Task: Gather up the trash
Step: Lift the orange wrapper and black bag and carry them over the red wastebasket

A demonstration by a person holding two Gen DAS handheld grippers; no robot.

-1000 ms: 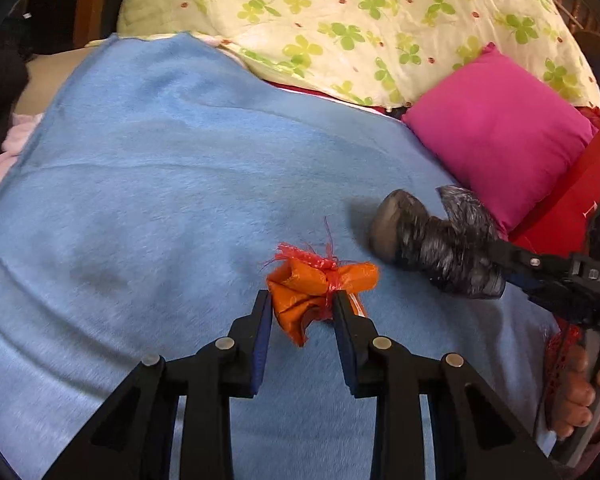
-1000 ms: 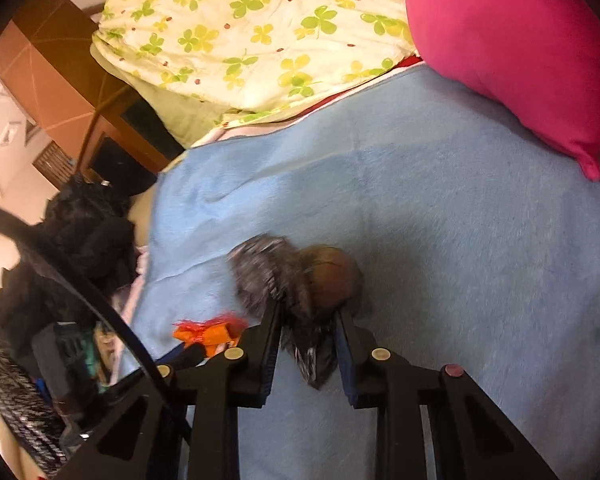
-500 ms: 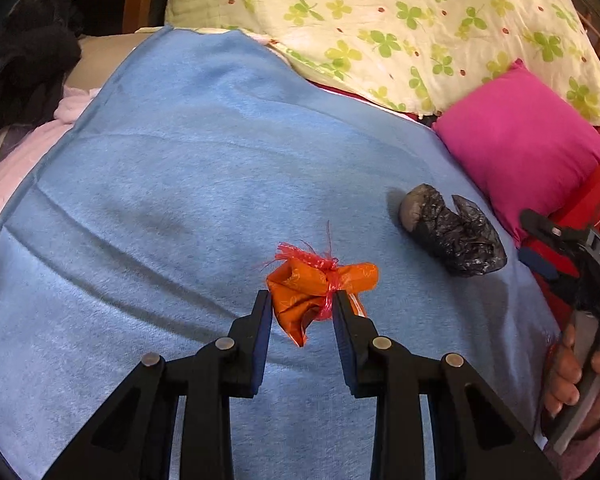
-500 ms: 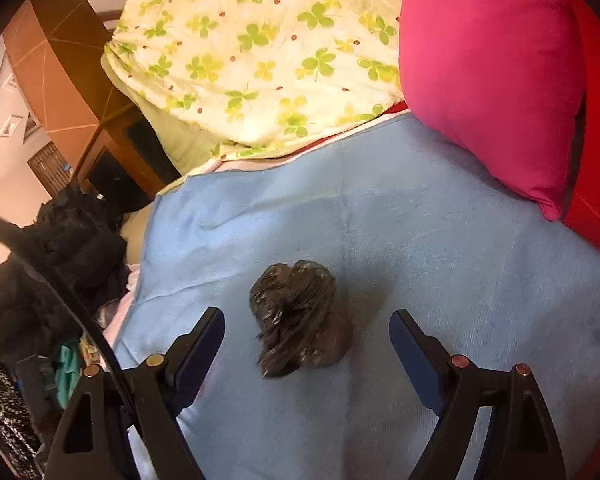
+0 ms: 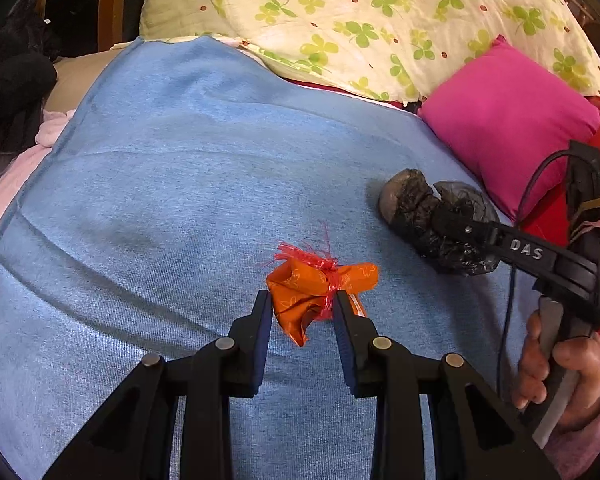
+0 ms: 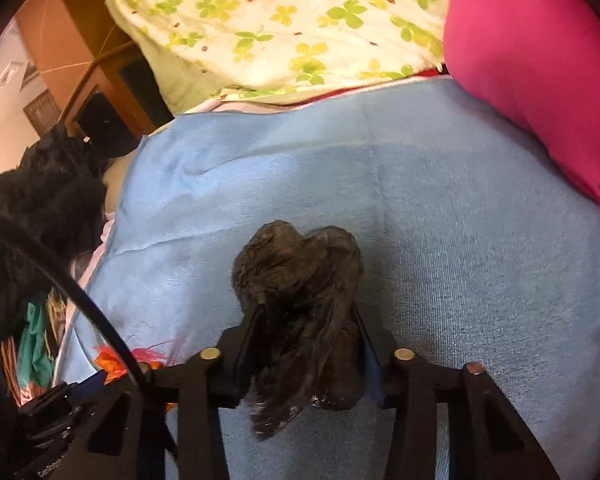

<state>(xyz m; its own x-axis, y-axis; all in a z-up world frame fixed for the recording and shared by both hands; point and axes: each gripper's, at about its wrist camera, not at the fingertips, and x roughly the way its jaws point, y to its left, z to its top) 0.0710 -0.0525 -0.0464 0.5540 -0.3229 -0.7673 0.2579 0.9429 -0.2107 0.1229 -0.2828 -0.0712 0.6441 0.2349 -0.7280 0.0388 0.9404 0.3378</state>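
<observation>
While both pieces of trash lay on the blue blanket (image 5: 172, 184), each gripper was clamped on one for lifting: the left gripper (image 5: 302, 312) pinched the orange wrapper (image 5: 304, 292), and the right gripper (image 6: 306, 332) squeezed the black bag (image 6: 300, 276). What the bag held stayed hidden, and no bin was visible.

I see a plain light blue blanket (image 5: 172, 184) with a pale pink sheet (image 5: 4, 184) at its edge. The quilt (image 5: 372, 16) is cream, printed with green clovers and small red dots. The cushion (image 5: 508, 120) is solid magenta. My left gripper (image 5: 302, 312) is black with blue pads, and the wrapper (image 5: 304, 296) in it is orange with red fringe. The crumpled bag (image 6: 300, 304) in my black right gripper (image 6: 306, 344) is glossy black
</observation>
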